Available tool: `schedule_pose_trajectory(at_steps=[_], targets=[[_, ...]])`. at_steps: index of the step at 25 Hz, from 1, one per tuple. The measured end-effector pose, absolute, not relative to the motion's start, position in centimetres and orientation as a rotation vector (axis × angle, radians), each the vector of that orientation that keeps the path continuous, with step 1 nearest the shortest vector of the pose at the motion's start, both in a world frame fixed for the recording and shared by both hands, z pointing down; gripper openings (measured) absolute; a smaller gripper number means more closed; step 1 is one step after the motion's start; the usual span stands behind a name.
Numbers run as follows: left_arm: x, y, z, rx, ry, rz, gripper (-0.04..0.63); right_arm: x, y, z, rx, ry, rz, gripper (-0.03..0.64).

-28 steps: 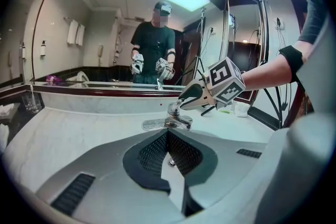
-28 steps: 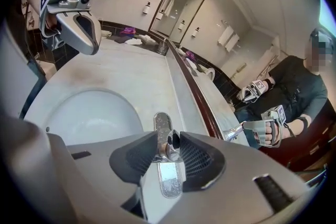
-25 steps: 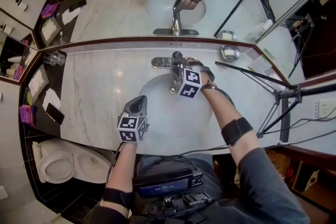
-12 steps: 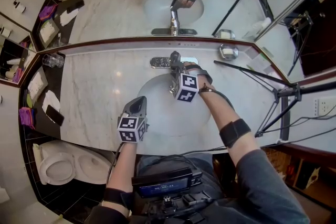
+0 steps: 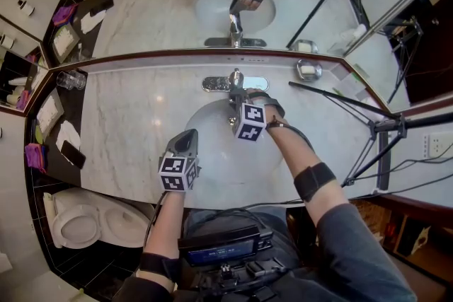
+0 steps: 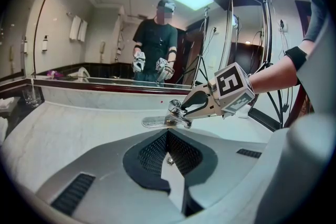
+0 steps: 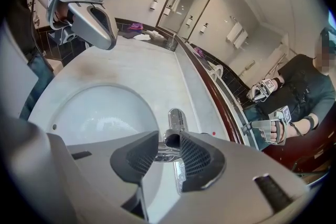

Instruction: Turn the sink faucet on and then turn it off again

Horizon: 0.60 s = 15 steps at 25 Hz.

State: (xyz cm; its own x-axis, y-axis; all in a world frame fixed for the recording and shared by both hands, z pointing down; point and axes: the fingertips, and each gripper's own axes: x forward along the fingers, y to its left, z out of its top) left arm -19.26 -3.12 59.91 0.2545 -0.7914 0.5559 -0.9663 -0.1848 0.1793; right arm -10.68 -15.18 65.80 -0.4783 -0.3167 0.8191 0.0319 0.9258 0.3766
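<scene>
The chrome faucet (image 5: 236, 78) stands at the back of the white sink basin (image 5: 212, 155). My right gripper (image 5: 238, 93) reaches steeply down onto it from the front. In the right gripper view its jaws (image 7: 169, 144) have just been closing, and the faucet handle (image 7: 171, 138) sits pinched between the mesh pads, with the spout (image 7: 176, 117) beyond. I cannot see running water. My left gripper (image 5: 187, 138) hovers shut and empty over the basin's front left rim. The left gripper view looks across at the faucet (image 6: 174, 114) and the right gripper (image 6: 185, 108).
A mirror runs along the back of the marble counter (image 5: 141, 117). A glass (image 5: 71, 80) stands at the far left and a metal soap dish (image 5: 310, 70) at the right. A tripod (image 5: 382, 131) is beside the counter's right end, and a toilet (image 5: 78, 226) sits lower left.
The right gripper has sunk a little at the faucet, its marker cube shifting toward the basin. The left gripper has not moved.
</scene>
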Motion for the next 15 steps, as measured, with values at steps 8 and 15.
schedule_pose_trajectory(at_steps=[8,15], targets=[[-19.7,-3.0,59.6,2.038,-1.602,0.476,0.003,-10.7,-15.3,65.8,0.206,-2.012,-0.448,0.133],[-20.0,-2.6,59.1,2.046,-1.609,0.472,0.003,-9.9,-15.3,63.9,0.307,-2.062,-0.337,0.133]])
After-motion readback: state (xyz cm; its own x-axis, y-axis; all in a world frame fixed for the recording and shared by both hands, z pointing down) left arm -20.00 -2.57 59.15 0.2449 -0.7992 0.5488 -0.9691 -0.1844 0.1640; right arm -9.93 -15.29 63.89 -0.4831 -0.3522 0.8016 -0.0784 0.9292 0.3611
